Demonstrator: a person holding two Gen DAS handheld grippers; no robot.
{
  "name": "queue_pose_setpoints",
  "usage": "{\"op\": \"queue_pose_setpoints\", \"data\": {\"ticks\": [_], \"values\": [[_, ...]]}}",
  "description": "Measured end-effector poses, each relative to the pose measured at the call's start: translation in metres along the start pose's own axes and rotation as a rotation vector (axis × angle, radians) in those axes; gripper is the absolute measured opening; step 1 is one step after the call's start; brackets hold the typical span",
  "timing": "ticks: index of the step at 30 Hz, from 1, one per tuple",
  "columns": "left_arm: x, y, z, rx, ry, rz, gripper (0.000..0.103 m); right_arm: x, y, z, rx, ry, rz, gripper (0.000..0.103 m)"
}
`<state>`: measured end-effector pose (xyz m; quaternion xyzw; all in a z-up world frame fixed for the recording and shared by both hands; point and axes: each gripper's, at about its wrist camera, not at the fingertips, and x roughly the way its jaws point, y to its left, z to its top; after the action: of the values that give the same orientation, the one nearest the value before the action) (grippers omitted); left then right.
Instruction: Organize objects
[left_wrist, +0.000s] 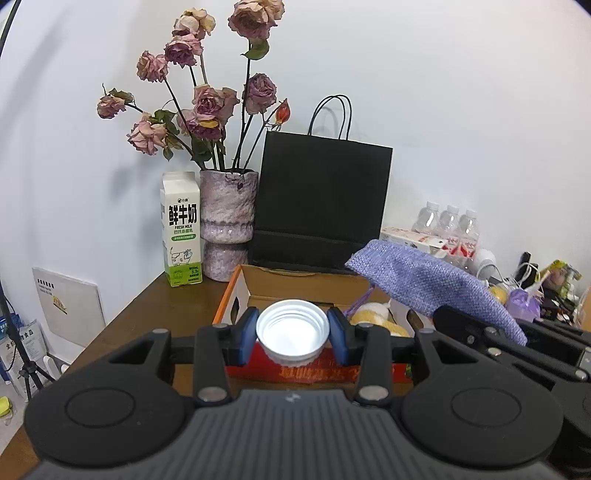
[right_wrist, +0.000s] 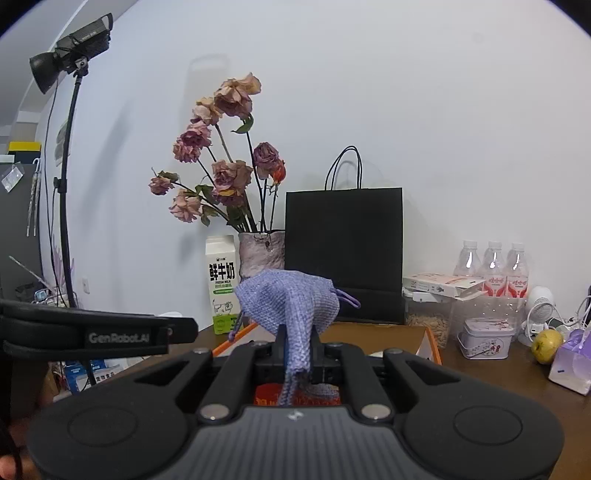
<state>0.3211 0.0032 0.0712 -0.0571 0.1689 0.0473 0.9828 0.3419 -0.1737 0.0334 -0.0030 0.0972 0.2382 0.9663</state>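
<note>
Behind our brown wooden bench (left_wrist: 159, 306) rises a pale wall, with a black paper carrier bag (left_wrist: 321, 199), a mottled purple vase of dried roses (left_wrist: 228, 221) and a white-and-green milk carton (left_wrist: 181, 229) lined up against it. We hold our left tongs (left_wrist: 292, 332) narrowed to the width of a white ribbed plastic cap (left_wrist: 292, 329), its open side facing the camera, the blue pads (left_wrist: 246, 330) pressing it on both sides above the near rim of an open orange-edged cardboard box (left_wrist: 236, 291). Our right tongs (right_wrist: 298, 360) are clenched almost fully on a purple woven drawstring pouch (right_wrist: 291, 302); the cloth bunches upward from between the fingers and hangs over that same box (right_wrist: 430, 341). Yellow rounded items (left_wrist: 373, 317) lie inside the box; we cannot tell what they are.
</note>
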Motion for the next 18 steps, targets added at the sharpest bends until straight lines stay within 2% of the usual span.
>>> {"op": "queue_pose_setpoints", "data": {"ticks": [18], "values": [[0.073,-0.012,0.010,-0.026,0.045,0.048,0.041,0.064,-0.030,0.017,0.040,0.047,0.005,0.007]]}}
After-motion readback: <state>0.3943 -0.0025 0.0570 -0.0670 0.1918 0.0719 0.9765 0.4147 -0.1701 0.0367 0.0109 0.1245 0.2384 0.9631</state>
